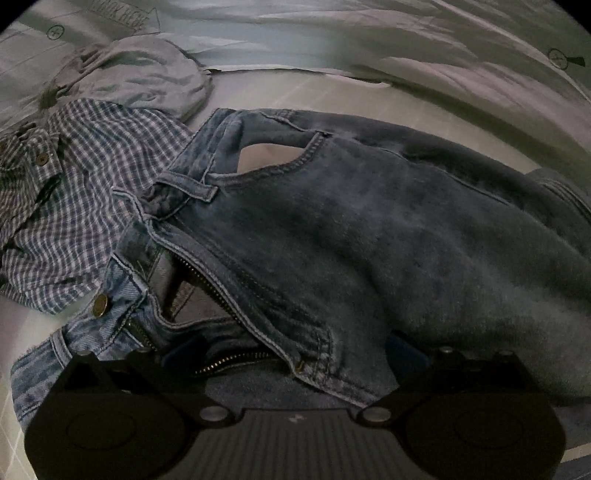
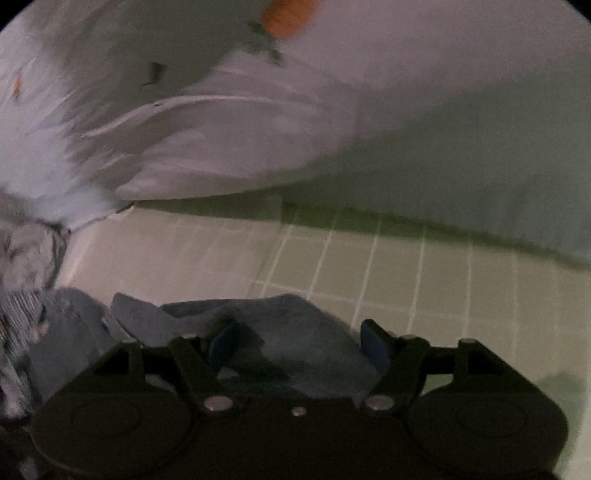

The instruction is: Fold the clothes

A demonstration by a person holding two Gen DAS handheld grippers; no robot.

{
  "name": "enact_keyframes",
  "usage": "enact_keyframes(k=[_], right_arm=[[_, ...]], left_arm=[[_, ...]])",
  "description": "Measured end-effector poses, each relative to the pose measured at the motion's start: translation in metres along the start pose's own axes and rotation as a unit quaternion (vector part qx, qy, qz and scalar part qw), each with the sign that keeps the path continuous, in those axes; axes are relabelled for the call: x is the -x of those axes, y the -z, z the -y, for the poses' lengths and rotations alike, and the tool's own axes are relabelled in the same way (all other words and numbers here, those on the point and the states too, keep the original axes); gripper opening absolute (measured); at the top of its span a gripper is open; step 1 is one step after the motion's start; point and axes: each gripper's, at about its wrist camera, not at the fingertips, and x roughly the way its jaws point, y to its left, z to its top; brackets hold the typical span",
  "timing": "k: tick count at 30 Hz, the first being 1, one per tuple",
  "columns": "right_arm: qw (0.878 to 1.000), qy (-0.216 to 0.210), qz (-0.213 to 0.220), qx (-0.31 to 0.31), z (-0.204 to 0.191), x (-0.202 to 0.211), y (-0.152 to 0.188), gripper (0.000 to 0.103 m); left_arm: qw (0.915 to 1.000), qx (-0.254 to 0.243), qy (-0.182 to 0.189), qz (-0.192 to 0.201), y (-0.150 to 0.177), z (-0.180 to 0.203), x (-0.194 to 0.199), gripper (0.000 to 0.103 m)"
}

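Taking the jeans [image 1: 369,229] as the landmark: they are lying front up on the checked bedsheet [image 2: 406,266], fly unzipped. To their left a checked shirt [image 1: 66,206] is resting against the waistband, a grey garment [image 1: 147,77] lying just beyond it. Farther back, printed lettering on the pale bedding [image 1: 122,22] is showing, too warped to read. The left gripper [image 1: 295,350] is hovering spread wide over the zip. The right gripper [image 2: 299,343] is straddling a blurred denim fold, jaws apart, seemingly not pinching.
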Motion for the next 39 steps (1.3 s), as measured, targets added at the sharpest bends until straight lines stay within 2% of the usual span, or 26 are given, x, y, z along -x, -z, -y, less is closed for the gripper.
enact_keyframes(k=[2,3,5,6,9,12,15,17,19,23,25,26,27,29,32,35,36,38,39], right_arm=[[1.000,-0.017,-0.010,-0.012,0.005,-0.003,0.001,0.051],[1.000,-0.023,-0.010,-0.008,0.006,-0.002,0.002,0.033],[1.000,-0.019,0.010,0.004,0.007,0.003,0.007,0.020],[1.000,-0.013,0.027,0.001,0.011,0.010,0.009,0.007],[0.995,-0.004,0.092,-0.049,0.031,0.045,0.020,0.006],[0.981,0.044,0.162,-0.097,0.056,0.097,0.038,0.006],[0.951,0.135,0.232,-0.155,0.088,0.168,0.065,0.006],[0.931,0.197,0.262,-0.164,0.102,0.214,0.088,0.006],[0.928,0.212,0.254,-0.170,0.113,0.241,0.112,0.007],[0.939,0.262,0.160,-0.159,0.119,0.229,0.155,0.017],[0.931,0.277,0.143,-0.191,0.123,0.224,0.175,0.032],[0.926,0.270,0.147,-0.218,0.126,0.224,0.180,0.036],[0.920,0.258,0.155,-0.251,0.132,0.224,0.185,0.042],[0.908,0.238,0.166,-0.303,0.142,0.223,0.190,0.045],[0.890,0.235,0.187,-0.343,0.150,0.226,0.190,0.053],[0.868,0.221,0.213,-0.390,0.162,0.230,0.194,0.067],[0.860,0.215,0.221,-0.407,0.168,0.231,0.196,0.072],[0.841,0.199,0.237,-0.444,0.179,0.233,0.200,0.073],[0.824,0.182,0.251,-0.474,0.187,0.234,0.204,0.073]], left_arm=[[1.0000,0.002,-0.001,0.001,-0.001,0.000,0.000,0.103],[1.0000,0.002,-0.001,0.001,-0.001,0.001,0.000,0.103],[1.0000,0.003,0.000,0.005,-0.001,0.000,0.000,0.103],[1.0000,0.002,0.002,0.007,-0.001,0.000,0.000,0.103],[1.0000,0.001,0.004,0.008,-0.002,-0.001,0.000,0.103],[1.0000,0.000,0.005,0.008,-0.003,-0.003,0.000,0.103],[0.9999,0.000,0.006,0.011,-0.003,-0.004,0.000,0.103],[0.9999,0.000,0.006,0.013,-0.004,-0.004,0.000,0.103],[0.9999,0.001,0.005,0.013,-0.004,-0.004,0.000,0.103],[1.0000,0.003,0.004,0.008,-0.006,-0.004,0.000,0.103],[1.0000,0.002,0.006,0.005,-0.008,-0.006,0.000,0.103],[1.0000,0.003,0.006,0.004,-0.008,-0.006,0.001,0.103],[1.0000,0.003,0.005,0.003,-0.008,-0.007,0.001,0.103],[1.0000,0.004,0.005,0.002,-0.009,-0.007,0.002,0.103],[1.0000,0.005,0.004,0.001,-0.009,-0.006,0.003,0.103],[1.0000,0.008,0.003,0.002,-0.009,-0.006,0.003,0.103],[1.0000,0.008,0.003,0.003,-0.009,-0.006,0.003,0.103],[1.0000,0.008,0.003,0.004,-0.008,-0.007,0.003,0.103],[1.0000,0.007,0.003,0.005,-0.008,-0.007,0.003,0.103]])
